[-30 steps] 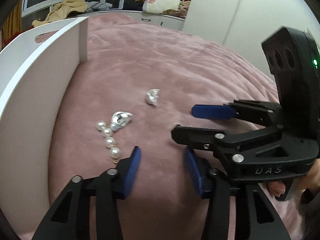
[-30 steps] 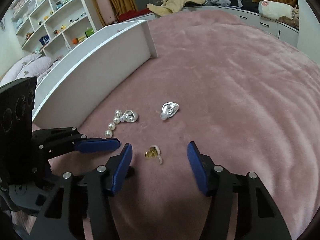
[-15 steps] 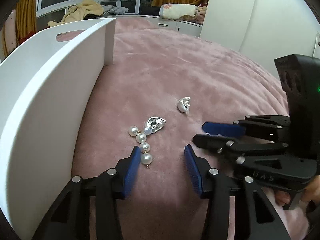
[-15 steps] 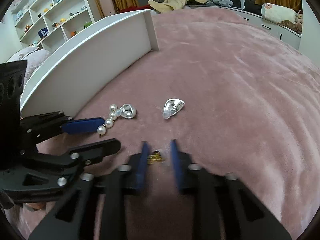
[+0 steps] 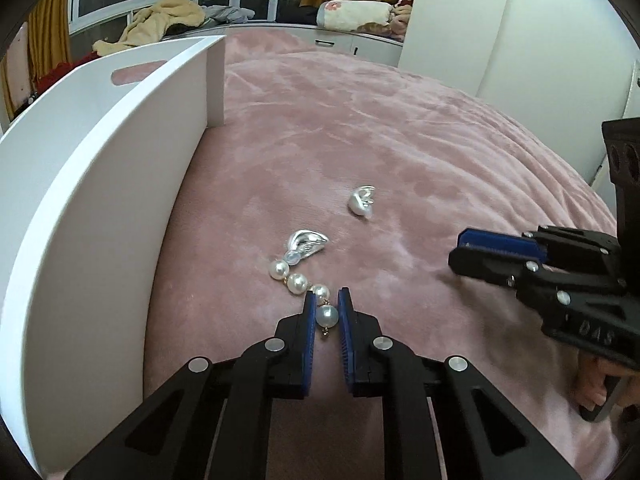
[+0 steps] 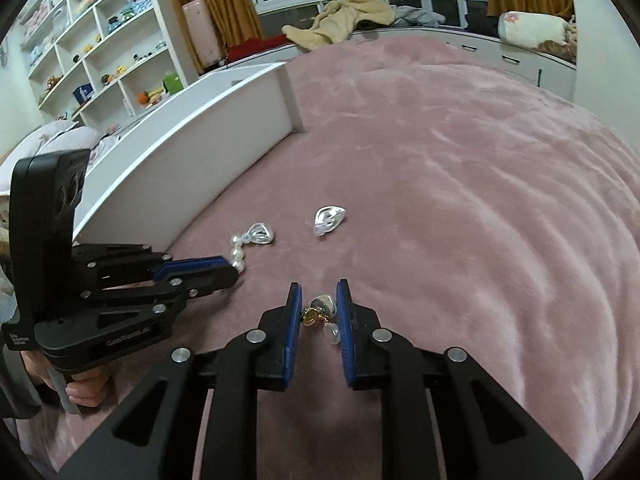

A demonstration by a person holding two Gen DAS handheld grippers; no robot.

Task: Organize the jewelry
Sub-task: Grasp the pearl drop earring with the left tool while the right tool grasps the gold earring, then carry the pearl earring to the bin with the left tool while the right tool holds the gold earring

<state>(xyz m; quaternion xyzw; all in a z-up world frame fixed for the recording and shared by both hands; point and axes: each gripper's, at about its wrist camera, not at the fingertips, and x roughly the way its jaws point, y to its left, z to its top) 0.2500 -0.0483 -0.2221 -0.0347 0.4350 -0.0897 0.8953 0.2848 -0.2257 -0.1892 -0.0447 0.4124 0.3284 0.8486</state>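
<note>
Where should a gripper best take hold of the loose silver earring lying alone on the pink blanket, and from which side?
Grip the silver earring across its narrower width, coming from above. It lies flat on the soft pink blanket, apart from the pearl earring, so both fingers probably have room beside it.

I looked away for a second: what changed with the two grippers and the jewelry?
Both closed in: the left hand-held gripper onto the pearl earring's end pearl, the right hand-held gripper around the gold earring. The silver earring and white tray stayed put.
</note>
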